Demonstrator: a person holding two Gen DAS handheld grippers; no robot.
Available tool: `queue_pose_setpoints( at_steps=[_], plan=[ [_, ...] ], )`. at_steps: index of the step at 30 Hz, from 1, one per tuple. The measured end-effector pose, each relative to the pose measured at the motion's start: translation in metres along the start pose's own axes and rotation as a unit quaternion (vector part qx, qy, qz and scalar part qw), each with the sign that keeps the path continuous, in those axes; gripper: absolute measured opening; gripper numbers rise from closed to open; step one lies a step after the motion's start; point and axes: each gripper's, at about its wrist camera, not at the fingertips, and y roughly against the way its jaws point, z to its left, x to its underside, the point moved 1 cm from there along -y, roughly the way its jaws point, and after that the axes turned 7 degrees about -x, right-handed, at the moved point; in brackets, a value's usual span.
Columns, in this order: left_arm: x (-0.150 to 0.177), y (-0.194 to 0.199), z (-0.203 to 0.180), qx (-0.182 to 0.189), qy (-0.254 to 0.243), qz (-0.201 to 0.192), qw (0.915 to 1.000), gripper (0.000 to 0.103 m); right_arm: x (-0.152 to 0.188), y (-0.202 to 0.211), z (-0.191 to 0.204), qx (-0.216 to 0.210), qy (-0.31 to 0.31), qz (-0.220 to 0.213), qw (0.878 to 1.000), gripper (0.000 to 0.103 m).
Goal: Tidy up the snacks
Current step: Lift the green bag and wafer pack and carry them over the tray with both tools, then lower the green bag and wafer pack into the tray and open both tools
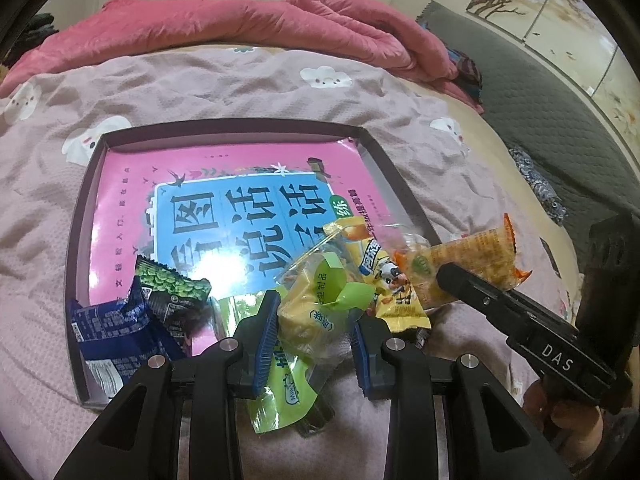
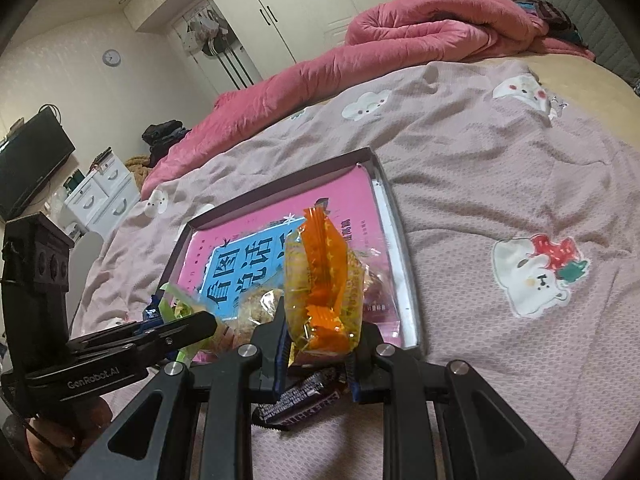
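left gripper [image 1: 314,320]: clamped, pitched down | right gripper [image 2: 322,340]: clamped, pitched down

We are in a home bedroom. We work over a bed spread with a dusty-pink waffle-textured blanket printed with white cartoon animals [image 2: 500,184], and at its far edge a thick rose-pink quilt lies bunched in a long roll [image 2: 400,44]. Beyond it, glossy cream wardrobe doors with dark bar handles [image 2: 304,8] fill the far wall. To the far left we see a round wall clock [image 2: 111,57], a black flat-screen television [image 2: 28,164] and a small white chest of drawers [image 2: 100,196]. A grey padded headboard [image 1: 532,80] stands at the right.
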Motion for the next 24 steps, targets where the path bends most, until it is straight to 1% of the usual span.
queue_pose_setpoints(
  at_steps=[9, 24],
  plan=[
    [-0.004, -0.007, 0.005, -0.006, 0.006, 0.002, 1.0000, 0.034, -0.003, -0.015, 0.001, -0.013, -0.013, 0.007, 1.000, 0.023],
    [-0.007, -0.017, 0.013, -0.013, 0.016, 0.006, 0.9998, 0.034, -0.007, -0.033, -0.001, -0.020, -0.028, 0.019, 0.999, 0.023]
  ],
)
